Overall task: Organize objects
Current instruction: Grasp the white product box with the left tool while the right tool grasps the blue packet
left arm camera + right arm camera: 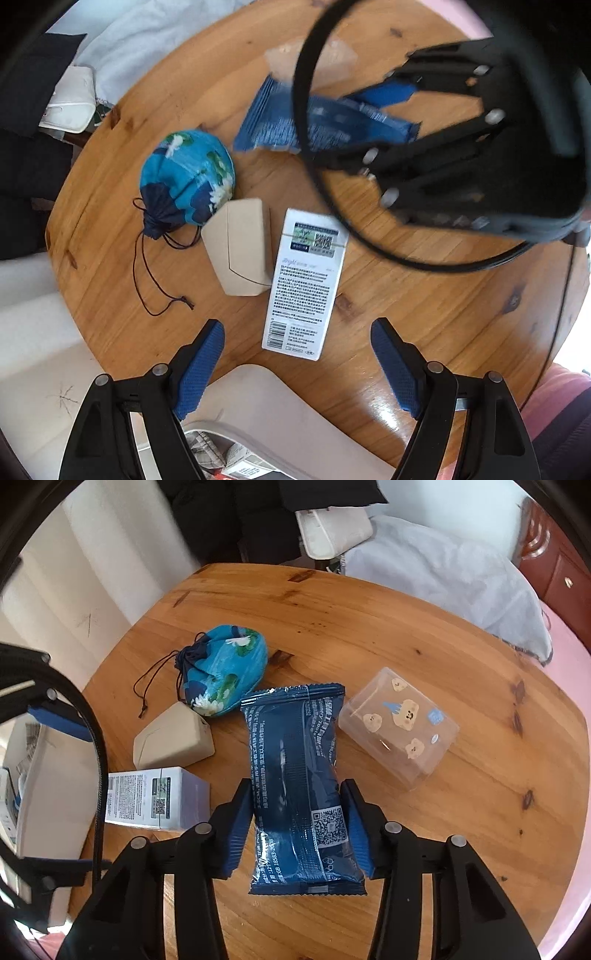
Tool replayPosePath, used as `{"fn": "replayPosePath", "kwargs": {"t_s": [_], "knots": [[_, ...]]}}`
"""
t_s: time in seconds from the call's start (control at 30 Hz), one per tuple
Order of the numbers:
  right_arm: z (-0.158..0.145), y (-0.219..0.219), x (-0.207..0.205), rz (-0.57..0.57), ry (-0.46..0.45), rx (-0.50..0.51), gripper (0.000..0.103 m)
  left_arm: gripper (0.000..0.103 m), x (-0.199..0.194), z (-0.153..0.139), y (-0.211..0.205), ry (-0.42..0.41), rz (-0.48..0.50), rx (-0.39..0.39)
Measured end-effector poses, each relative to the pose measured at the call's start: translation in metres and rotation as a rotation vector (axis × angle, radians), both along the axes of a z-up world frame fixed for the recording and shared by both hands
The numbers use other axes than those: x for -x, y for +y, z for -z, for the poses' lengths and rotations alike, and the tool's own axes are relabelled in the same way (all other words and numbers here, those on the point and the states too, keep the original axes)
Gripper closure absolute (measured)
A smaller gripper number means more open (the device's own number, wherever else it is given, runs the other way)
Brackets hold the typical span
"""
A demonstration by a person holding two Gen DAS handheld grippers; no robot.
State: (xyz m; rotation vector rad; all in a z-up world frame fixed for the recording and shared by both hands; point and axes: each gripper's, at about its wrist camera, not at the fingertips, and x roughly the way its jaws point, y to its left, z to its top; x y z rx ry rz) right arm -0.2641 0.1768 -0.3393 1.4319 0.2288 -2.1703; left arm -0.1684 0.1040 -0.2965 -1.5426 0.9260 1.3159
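Left wrist view: left claw [297, 363] spread, empty, right claw [295, 830] pinching blue packet [301, 775], packet blurred.

Glossy varnished wooden table [369, 635], shiny blue plastic wrapper [295, 775], printed cloth pouch [229, 668].

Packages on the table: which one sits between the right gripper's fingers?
The dark blue wrapped packet, lying lengthwise between the right gripper's blue pads. The white printed box and the clear bear-print box lie off to either side.
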Motion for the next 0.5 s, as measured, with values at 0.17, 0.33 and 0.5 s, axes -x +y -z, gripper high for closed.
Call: {"fn": "replayPosePath", "kwargs": {"t_s": [0.17, 0.33, 0.5], "knots": [[-0.001, 0.019, 0.001, 0.069, -0.027, 0.051, 0.053, 0.045, -0.001, 0.014, 0.001, -0.040, 0.024, 0.055], [-0.001, 0.032, -0.003, 0.098, -0.036, 0.065, 0.054, 0.055, 0.003, 0.025, 0.002, -0.084, 0.001, 0.075], [-0.002, 0.041, -0.013, 0.119, -0.042, 0.083, 0.055, 0.065, 0.001, 0.029, 0.005, -0.093, -0.011, 0.070]]}}
